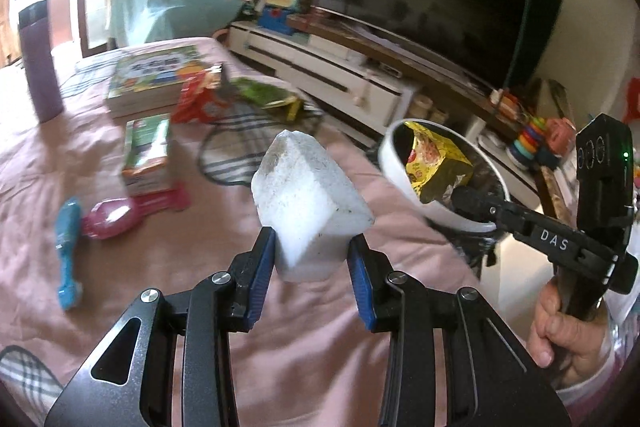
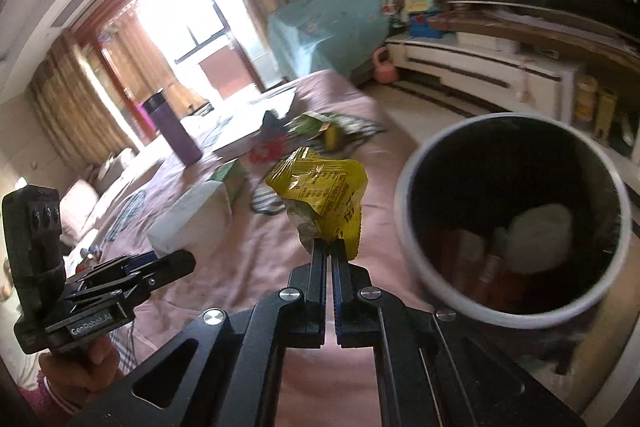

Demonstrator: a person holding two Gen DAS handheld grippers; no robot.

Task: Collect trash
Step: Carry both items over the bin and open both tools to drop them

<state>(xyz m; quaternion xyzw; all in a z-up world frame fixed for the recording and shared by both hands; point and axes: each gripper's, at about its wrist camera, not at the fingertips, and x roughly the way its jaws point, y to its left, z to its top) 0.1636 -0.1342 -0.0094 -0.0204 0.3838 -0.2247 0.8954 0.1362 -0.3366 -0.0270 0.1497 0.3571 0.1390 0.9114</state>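
Observation:
My left gripper [image 1: 312, 251] is shut on a dirty white foam block [image 1: 308, 199], held above the pink bed cover; the block also shows in the right wrist view [image 2: 188, 215]. My right gripper [image 2: 330, 243] is shut on a crumpled yellow snack wrapper [image 2: 320, 195], held in the air just left of the white trash bin [image 2: 404, 227]. The bin holds several pieces of trash. In the left wrist view the right gripper [image 1: 464, 197] holds the wrapper [image 1: 432, 159] over the bin's mouth [image 1: 390, 167].
On the bed lie a red wrapper [image 1: 198, 99], a green wrapper [image 1: 266, 95], a green-orange carton [image 1: 146, 155], books [image 1: 154, 79], a pink toy [image 1: 112, 217], a blue brush [image 1: 66, 259] and a purple flask [image 1: 40, 63]. A TV stand [image 1: 320, 67] is beyond.

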